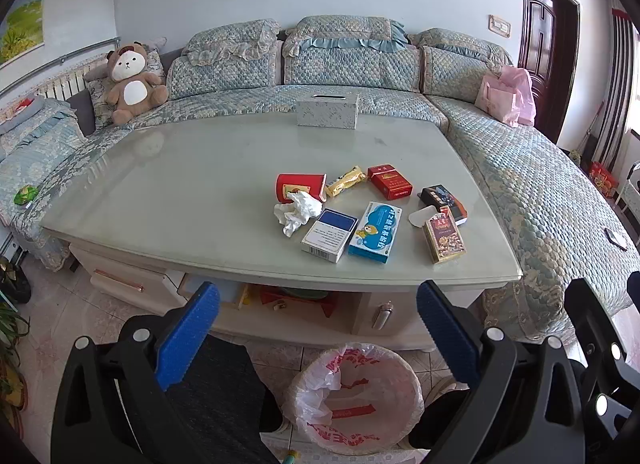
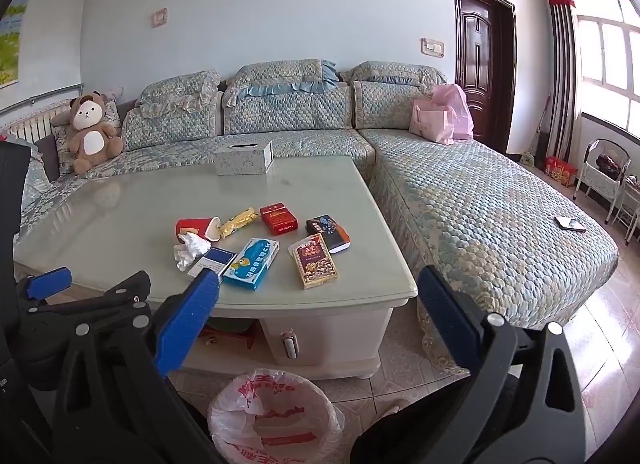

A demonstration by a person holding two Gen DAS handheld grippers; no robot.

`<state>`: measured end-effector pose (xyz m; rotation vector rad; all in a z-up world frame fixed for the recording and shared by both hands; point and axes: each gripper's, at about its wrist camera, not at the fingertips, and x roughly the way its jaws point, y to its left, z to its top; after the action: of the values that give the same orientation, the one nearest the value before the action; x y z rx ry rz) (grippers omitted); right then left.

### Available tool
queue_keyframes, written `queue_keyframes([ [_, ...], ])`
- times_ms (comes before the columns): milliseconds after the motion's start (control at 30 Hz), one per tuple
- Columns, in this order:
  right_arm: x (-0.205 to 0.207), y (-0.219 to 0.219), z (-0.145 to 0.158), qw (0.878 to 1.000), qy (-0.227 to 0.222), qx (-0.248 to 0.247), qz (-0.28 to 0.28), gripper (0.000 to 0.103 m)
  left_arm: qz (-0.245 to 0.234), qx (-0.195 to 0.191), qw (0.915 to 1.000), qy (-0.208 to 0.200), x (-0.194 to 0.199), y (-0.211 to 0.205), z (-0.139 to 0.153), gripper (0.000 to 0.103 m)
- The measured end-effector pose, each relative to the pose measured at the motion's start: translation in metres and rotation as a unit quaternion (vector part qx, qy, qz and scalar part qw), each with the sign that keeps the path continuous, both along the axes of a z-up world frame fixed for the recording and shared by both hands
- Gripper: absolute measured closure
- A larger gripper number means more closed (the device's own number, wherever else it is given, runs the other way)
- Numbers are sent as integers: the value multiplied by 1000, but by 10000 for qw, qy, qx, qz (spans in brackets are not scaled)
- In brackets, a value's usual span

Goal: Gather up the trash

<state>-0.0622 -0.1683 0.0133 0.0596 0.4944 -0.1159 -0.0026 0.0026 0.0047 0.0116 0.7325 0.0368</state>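
The trash lies in a loose cluster on the near right part of the glass-topped table (image 1: 180, 168): a crumpled white tissue (image 1: 297, 211) touching the mouth of a red paper cup (image 1: 300, 186) tipped on its side, a gold wrapper (image 1: 346, 181) just beside the cup's rim, and a red cigarette pack (image 1: 389, 181) beyond that. Nearer the table's front edge a white-and-blue box (image 1: 329, 234) lies flat beside a light blue box with a cartoon bear (image 1: 375, 232), the two nearly touching. To the right, a dark pack (image 1: 443, 200) lies behind a brown and gold pack (image 1: 445, 239), with a small white piece (image 1: 423, 217) between them. On the floor in front of the table stands a bin (image 1: 356, 396) lined with a white and red plastic bag, open and seen from above. The left tongs (image 1: 318, 338) hang above the bin, short of the table, jaws wide with nothing between the blue pads. The right tongs (image 2: 318, 322) hover close to the table's front corner, likewise spread wide and empty, the left pad overlapping the white-and-blue box in view, though contact cannot be told. At the table's far edge stands a patterned tissue box (image 1: 327, 114). Behind runs a quilted blue sofa (image 1: 352, 64) with a teddy bear (image 1: 132, 82) at its left end and pink bags (image 1: 508, 98) at the right.
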Motion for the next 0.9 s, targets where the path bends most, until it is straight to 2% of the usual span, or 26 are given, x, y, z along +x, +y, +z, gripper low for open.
queue_keyframes([
  [900,0,1,0,10000,10,20,-5,6,60,-81,9999,29,-2,5,-1,6],
])
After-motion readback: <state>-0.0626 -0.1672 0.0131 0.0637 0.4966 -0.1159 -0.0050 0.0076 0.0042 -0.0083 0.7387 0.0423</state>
